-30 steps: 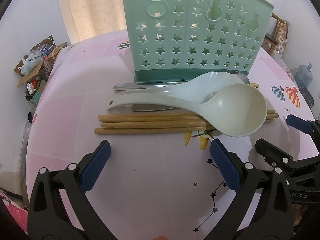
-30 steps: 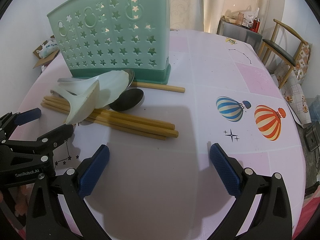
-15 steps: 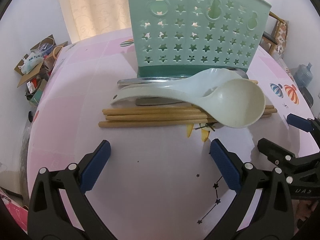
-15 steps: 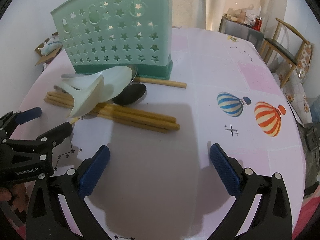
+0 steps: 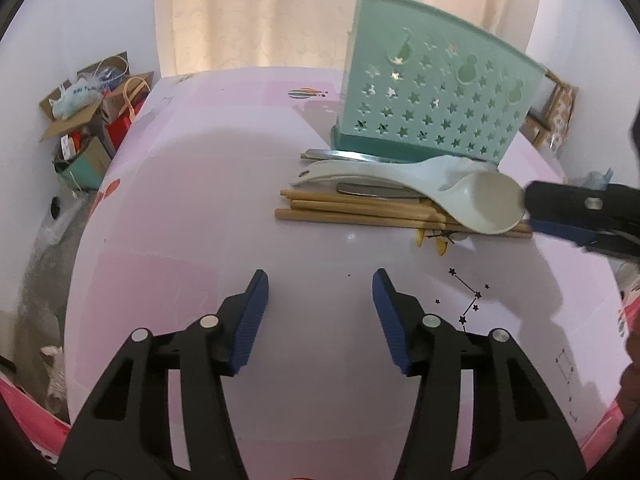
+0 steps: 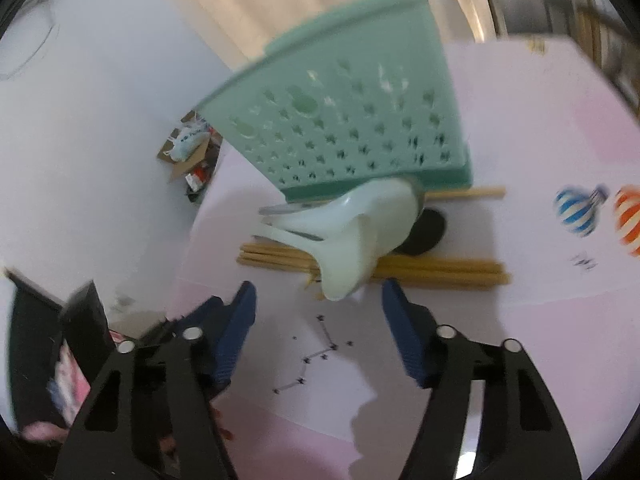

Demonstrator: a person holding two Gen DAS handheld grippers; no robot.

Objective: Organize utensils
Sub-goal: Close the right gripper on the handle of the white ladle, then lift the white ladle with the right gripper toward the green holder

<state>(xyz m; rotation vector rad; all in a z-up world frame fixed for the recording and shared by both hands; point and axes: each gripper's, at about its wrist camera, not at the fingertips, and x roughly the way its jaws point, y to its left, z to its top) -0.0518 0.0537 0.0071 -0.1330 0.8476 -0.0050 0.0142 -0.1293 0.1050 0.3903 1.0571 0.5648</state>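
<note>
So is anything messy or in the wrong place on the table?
Yes. The utensils lie heaped on the table in front of the green holder, not inside it: white ladle and spoon piled across the chopsticks, metal cutlery beneath. Nothing looks broken or spilled.

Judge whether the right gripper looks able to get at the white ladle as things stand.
Probably yes. The right gripper, jaws closing with nothing between them, sits just short of the white ladle, which lies on top of the wooden chopsticks with nothing over it.

No text or label is sharp enough to read.
</note>
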